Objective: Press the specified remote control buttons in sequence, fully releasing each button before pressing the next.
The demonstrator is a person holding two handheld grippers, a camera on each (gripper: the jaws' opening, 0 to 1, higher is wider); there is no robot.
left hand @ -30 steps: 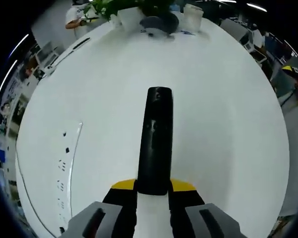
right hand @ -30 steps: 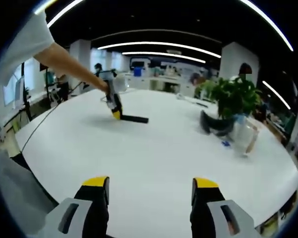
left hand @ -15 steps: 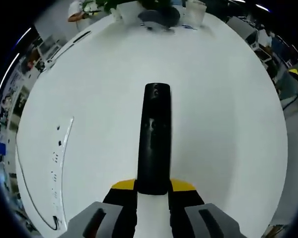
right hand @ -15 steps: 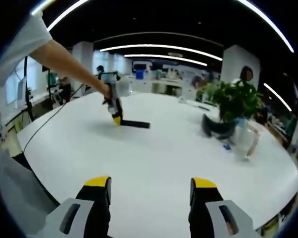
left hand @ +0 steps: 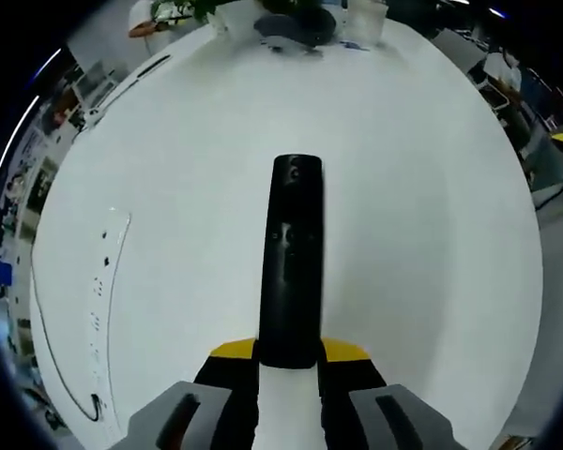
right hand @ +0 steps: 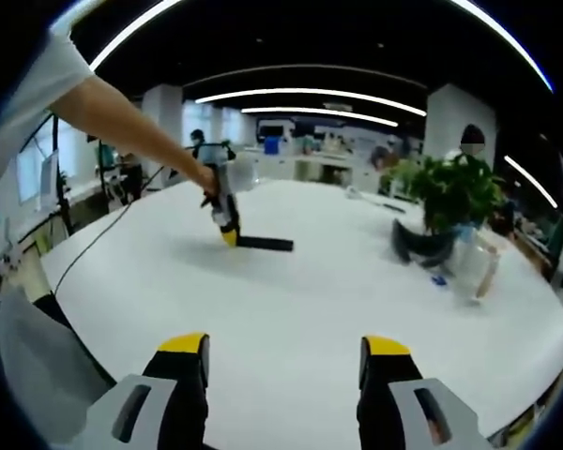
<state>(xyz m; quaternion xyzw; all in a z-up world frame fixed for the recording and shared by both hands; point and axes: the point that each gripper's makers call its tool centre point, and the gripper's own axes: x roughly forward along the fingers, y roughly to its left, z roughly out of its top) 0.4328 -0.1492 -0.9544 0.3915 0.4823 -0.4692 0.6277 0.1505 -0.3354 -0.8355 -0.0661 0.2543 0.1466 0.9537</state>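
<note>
Two tools, one remote: left holds it, right stands well off.
Left tool (left hand: 290, 361) is clamped on the remote's (left hand: 292, 258) near end, its long axis running straight out from the jaws over the white surface (left hand: 422, 216). Right tool (right hand: 284, 361), jaws parted and empty, faces the remote (right hand: 266, 244) across bare surface; a plant (right hand: 455, 192) sits toward the far right edge.

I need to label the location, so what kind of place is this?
Probably an open-plan office: a large white table, long ceiling light strips, and a potted plant with desks behind it.
</note>
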